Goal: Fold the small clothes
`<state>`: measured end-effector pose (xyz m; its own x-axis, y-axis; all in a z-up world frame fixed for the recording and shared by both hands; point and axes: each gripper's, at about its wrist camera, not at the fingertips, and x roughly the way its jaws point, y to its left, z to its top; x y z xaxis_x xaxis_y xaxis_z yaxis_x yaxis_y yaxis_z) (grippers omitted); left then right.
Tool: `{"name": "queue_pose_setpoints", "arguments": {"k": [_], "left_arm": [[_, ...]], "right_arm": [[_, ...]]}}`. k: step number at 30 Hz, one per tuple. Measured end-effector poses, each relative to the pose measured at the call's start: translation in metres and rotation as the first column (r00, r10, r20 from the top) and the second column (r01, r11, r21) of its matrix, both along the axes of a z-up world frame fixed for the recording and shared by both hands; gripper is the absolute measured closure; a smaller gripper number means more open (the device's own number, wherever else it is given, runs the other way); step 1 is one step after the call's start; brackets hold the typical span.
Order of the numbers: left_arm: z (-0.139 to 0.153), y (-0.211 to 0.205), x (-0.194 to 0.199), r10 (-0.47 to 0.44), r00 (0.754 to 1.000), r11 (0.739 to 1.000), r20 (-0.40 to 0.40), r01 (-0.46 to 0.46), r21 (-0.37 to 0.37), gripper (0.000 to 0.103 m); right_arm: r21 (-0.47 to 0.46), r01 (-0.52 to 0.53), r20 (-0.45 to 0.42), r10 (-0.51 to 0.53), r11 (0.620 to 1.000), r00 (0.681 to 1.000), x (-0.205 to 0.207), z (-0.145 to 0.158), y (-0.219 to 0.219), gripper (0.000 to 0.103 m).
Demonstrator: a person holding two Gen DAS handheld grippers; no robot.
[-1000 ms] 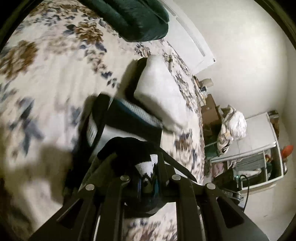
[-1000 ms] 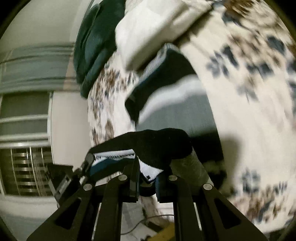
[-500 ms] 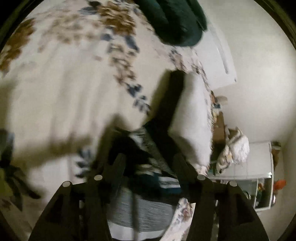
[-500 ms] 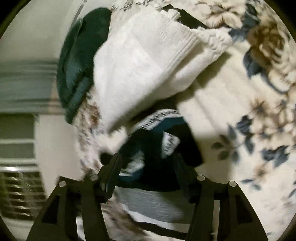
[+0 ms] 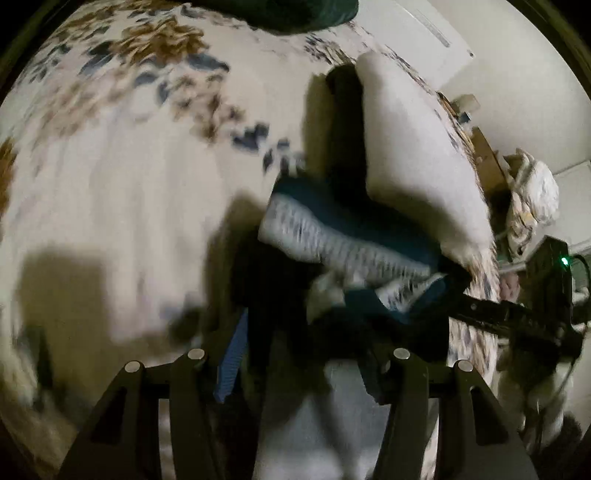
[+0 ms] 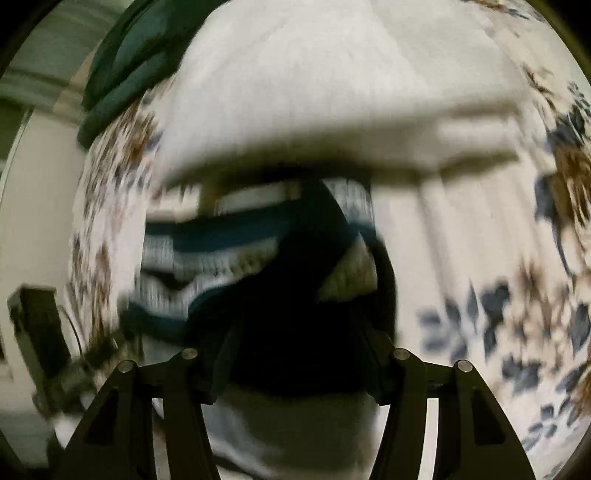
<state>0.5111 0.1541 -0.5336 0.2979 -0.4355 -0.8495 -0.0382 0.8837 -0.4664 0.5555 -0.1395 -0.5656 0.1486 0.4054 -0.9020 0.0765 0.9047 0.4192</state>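
The fingers (image 5: 229, 362) of the left gripper (image 5: 299, 369) stood well apart, with a dark sock (image 5: 354, 332) lying loose between and just beyond them; the pads pressed on nothing that could be seen. The right gripper (image 6: 295, 365) had its fingers (image 6: 225, 365) spread about as wide, and the same black sock (image 6: 295, 332) filled the gap between them without being pinched, though blur and shadow hid the exact edges.

The sock was black with teal and white bands, and it lay on top of a striped folded garment (image 5: 332, 236) of teal, white and grey. In the right wrist view those stripes (image 6: 207, 266) ran off to the left of the sock. Both rested on a bed cover (image 5: 122, 177) printed with blue and brown flowers, close to its right edge in the left wrist view.

Just beyond the striped garment sat a folded white piece of clothing (image 5: 410, 155), touching or overlapping it; in the right wrist view this white fold (image 6: 332, 96) spread across the far half of the picture. A dark green cloth (image 5: 295, 14) lay at the far edge of the bed, well apart from the sock. From the left wrist camera the right gripper (image 5: 517, 317) showed at the right as a black bar reaching in toward the sock. Behind it stood a white bundle (image 5: 532, 195) on furniture against the wall.
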Motion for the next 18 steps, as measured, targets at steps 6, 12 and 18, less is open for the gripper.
{"name": "queue_pose_setpoints", "arguments": {"k": [6, 12, 18], "left_arm": [[0.019, 0.014, 0.057, 0.057, 0.997, 0.998, 0.059, -0.056, -0.016, 0.052], [0.020, 0.030, 0.015, 0.006, 0.999, 0.999, 0.032, -0.005, -0.036, 0.052], [-0.015, 0.005, 0.018, -0.038, 0.999, 0.999, -0.019, 0.037, -0.024, 0.052]], "right_arm": [[0.056, 0.174, 0.018, -0.175, 0.983, 0.984, 0.034, 0.011, -0.025, 0.043], [0.070, 0.195, -0.017, -0.194, 0.978, 0.981, 0.002, 0.014, -0.055, 0.043], [0.144, 0.241, -0.107, -0.227, 0.960, 0.968, 0.005, -0.030, -0.052, 0.043]]}}
